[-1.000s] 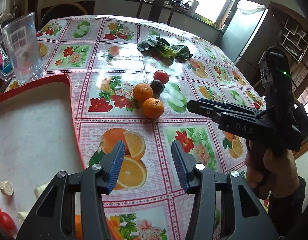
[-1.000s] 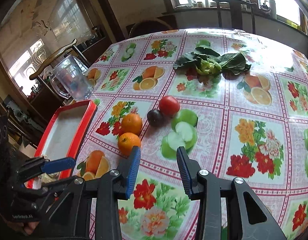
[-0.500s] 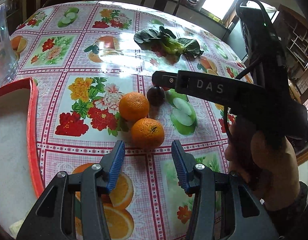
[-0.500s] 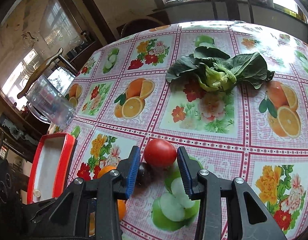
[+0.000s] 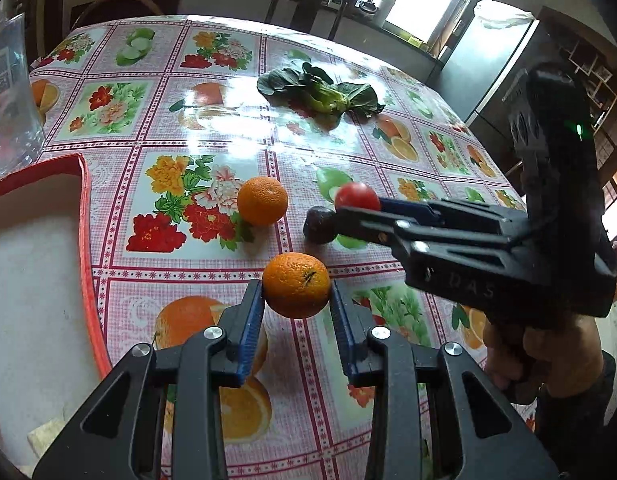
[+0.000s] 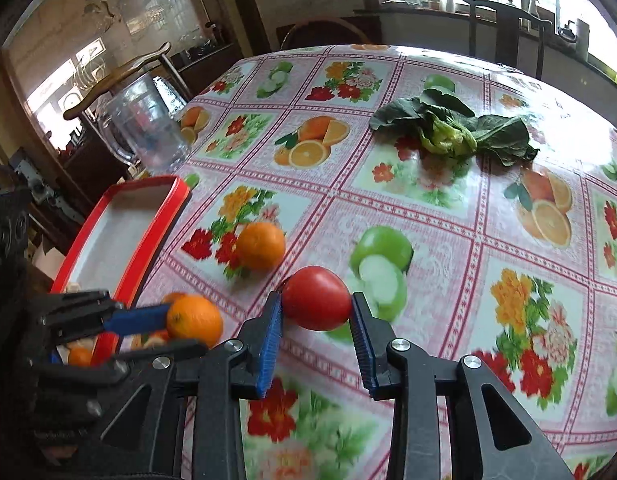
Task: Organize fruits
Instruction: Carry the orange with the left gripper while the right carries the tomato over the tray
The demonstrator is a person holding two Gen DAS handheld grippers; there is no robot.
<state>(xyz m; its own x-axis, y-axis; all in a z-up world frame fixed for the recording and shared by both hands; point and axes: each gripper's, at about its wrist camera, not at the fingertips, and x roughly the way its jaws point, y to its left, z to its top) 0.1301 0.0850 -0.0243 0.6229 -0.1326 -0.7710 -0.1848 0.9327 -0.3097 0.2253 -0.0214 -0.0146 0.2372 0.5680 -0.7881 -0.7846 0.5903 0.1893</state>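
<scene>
1. Presently the left hand-held gripper (image 5: 296, 300) is clamped on an orange (image 5: 296, 285), blue pads touching both sides; fruit looks lifted off the desk (image 5: 212, 128).
2. Right hand-held gripper (image 6: 316, 312) is clamped on a red tomato (image 6: 317, 298), also raised above the cloth.
3. 2nd orange (image 5: 262, 201) sits on the desk, near the tray's red rim, apart from both grippers.
4. Dark plum (image 5: 319, 225) rests on the desk just beside and under the right gripper's tips.
5. Red-rimmed tray (image 5: 85, 216) at the left edge w/ a small orange fruit (image 6: 80, 357) inside.
6. Leafy greens (image 6: 452, 130) lie farther back; clear jug (image 6: 142, 126) stands behind the tray.
</scene>
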